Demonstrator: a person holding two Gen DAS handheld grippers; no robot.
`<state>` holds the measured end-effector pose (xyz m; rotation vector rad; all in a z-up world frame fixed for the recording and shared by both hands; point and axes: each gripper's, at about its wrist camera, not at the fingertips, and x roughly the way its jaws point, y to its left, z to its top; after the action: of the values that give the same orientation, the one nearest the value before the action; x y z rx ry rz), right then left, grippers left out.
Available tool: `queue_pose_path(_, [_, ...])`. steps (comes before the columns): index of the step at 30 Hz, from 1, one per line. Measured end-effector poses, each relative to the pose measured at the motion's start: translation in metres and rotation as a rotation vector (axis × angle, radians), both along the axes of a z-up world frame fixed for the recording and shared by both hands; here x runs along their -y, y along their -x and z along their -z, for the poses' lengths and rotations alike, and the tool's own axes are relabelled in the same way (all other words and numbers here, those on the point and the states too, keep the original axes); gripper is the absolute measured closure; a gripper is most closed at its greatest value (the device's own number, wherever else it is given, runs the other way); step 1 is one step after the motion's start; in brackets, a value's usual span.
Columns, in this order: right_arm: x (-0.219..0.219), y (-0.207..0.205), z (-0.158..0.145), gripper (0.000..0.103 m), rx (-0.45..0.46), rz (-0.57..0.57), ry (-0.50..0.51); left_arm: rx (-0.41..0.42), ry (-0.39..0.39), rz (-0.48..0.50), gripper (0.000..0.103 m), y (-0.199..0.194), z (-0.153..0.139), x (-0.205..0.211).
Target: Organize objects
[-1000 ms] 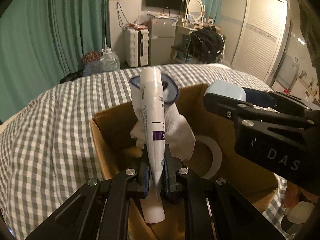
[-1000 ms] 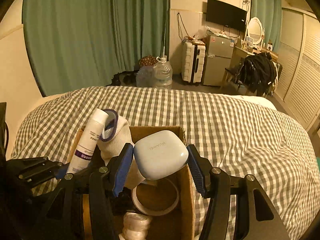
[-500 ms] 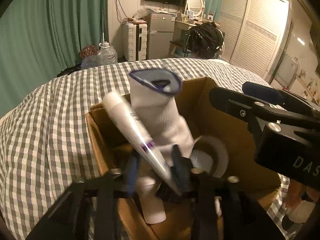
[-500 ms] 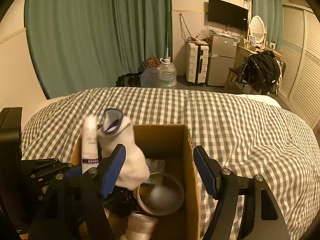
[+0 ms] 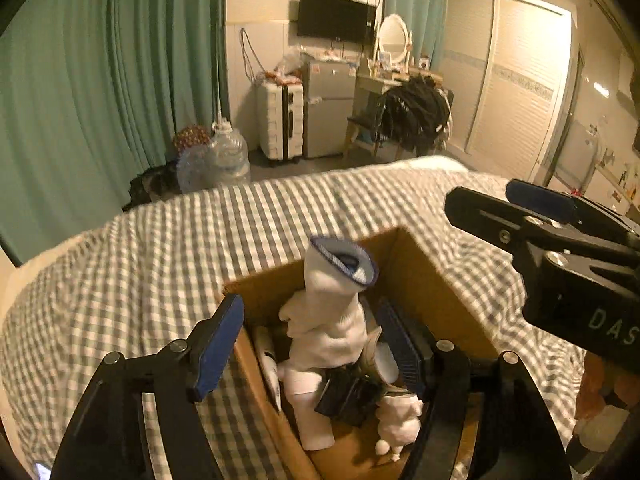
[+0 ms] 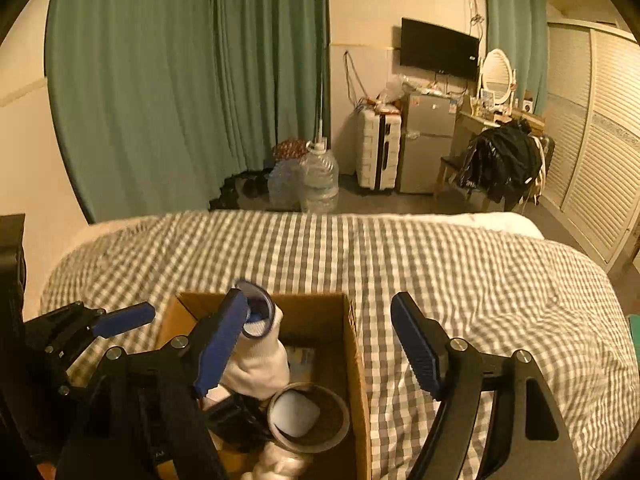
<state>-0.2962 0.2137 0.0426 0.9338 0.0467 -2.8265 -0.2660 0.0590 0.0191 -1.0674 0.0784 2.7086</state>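
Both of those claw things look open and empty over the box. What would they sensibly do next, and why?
Probably lift both clear of the cardboard box. The left gripper and right gripper are open and hold nothing, while the white sock, tape roll and white case sit inside it. No loose item shows on the checked bedspread.

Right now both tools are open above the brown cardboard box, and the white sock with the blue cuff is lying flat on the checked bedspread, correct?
Not quite. Both wrist views show the white sock with the blue cuff standing upright inside the brown cardboard box, not on the checked bedspread. Left tool and right tool are open.
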Motion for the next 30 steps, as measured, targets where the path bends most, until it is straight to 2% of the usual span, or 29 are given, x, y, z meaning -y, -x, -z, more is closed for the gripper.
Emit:
queue_pose_path(2, [0.001, -0.012, -0.018, 0.026, -0.024, 0.004, -0.001, -0.029, -0.009, -0.001, 0.03, -0.009, -0.018, 0.003])
queue_pose_path(5, [0.003, -0.037, -0.049, 0.023, -0.075, 0.019, -0.039, -0.072, -0.017, -0.012, 0.022, -0.026, -0.045, 0.009])
queue_pose_path(9, [0.003, -0.069, -0.089, 0.022, -0.125, 0.05, -0.052, -0.134, -0.024, -0.011, 0.021, -0.053, -0.082, 0.015])
queue_pose_path(11, [-0.001, -0.088, -0.11, 0.016, -0.155, 0.064, -0.034, -0.167, -0.018, -0.011, 0.02, -0.066, -0.1, 0.019])
queue_pose_path(15, [-0.006, -0.127, -0.148, 0.01, -0.233, 0.079, -0.018, -0.255, -0.017, -0.019, 0.009, -0.097, -0.135, 0.028])
queue_pose_path(18, [-0.003, -0.159, -0.165, 0.005, -0.298, 0.085, -0.036, -0.317, -0.027, -0.023, 0.003, -0.12, -0.155, 0.036])
queue_pose_path(22, [-0.001, -0.203, -0.172, 0.002, -0.371, 0.101, -0.059, -0.384, -0.025, -0.03, 0.0, -0.149, -0.162, 0.044])
queue_pose_path(25, [0.0, -0.23, -0.161, 0.0, -0.42, 0.108, -0.056, -0.395, -0.016, -0.027, 0.0, -0.164, -0.157, 0.047])
queue_pose_path(30, [-0.005, -0.242, -0.135, 0.0, -0.417, 0.127, -0.043, -0.447, 0.017, -0.045, 0.0, -0.183, -0.137, 0.048])
